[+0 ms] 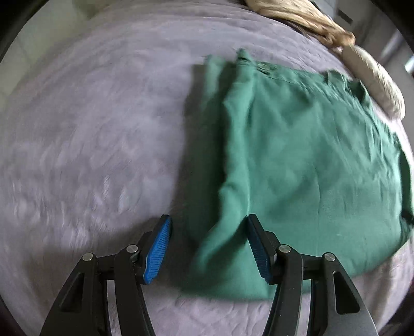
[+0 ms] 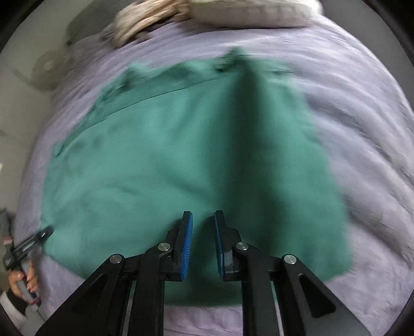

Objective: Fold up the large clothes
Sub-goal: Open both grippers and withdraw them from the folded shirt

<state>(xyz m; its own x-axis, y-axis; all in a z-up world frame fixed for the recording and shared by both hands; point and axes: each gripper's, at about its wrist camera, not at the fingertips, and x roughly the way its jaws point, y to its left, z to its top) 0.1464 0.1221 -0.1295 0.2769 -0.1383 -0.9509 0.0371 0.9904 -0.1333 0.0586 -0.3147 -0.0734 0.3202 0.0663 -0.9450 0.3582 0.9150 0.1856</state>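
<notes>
A large green garment point(image 1: 297, 160) lies spread on the lilac bedspread point(image 1: 90, 142), with a folded ridge along its left side. My left gripper point(image 1: 207, 227) is open over the garment's near left corner, one blue pad point(image 1: 157, 250) over the bedspread, the other over the cloth. In the right wrist view the garment point(image 2: 155, 168) fills the middle. My right gripper point(image 2: 203, 227) hovers above its near edge, jaws narrowly apart and holding nothing. The left gripper point(image 2: 38, 236) shows at the garment's left edge.
A beige cloth bundle point(image 1: 310, 20) and a pale pillow point(image 1: 375, 77) lie at the far side of the bed; they also show in the right wrist view point(image 2: 245, 10). A hand point(image 2: 26, 281) grips the left tool. Both views are motion-blurred.
</notes>
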